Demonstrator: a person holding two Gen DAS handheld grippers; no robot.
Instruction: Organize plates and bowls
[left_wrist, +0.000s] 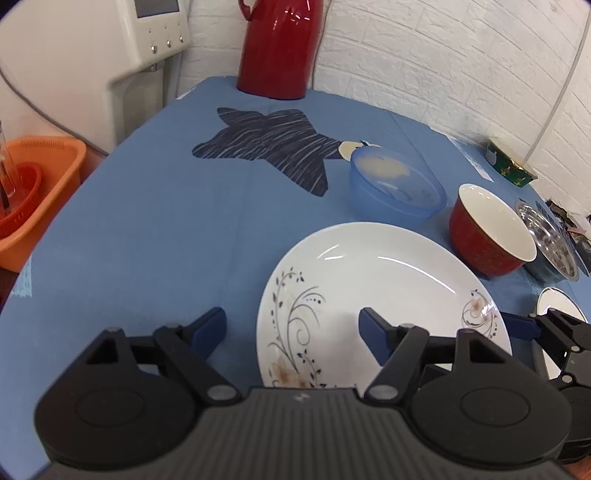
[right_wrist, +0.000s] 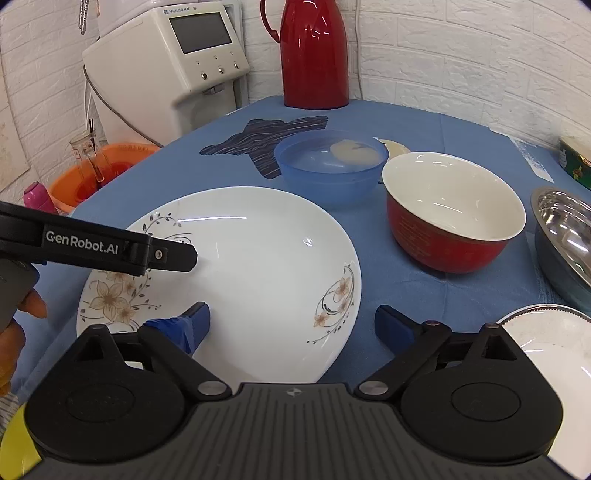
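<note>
Blue tablecloth (right_wrist: 406, 122) carries a flowered white plate (right_wrist: 258, 258), near edge, beside a red bowl (right_wrist: 454, 214). Left gripper (left_wrist: 291, 328) and right gripper (right_wrist: 291, 321) both hover spread wide, empty. Plate judged rigid, glossy, breakable; take it at the rim.

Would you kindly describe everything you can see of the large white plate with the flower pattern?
The large white glossy plate with brown flowers and dark scrolling vines looks ceramic, shallow and roundish. It lies flat on the blue tablecloth, in front of the translucent blue plastic bowl and left of the red bowl with a white inside. It is empty. Both tongs are open at its near rim: the left tongs and the right tongs.
</note>
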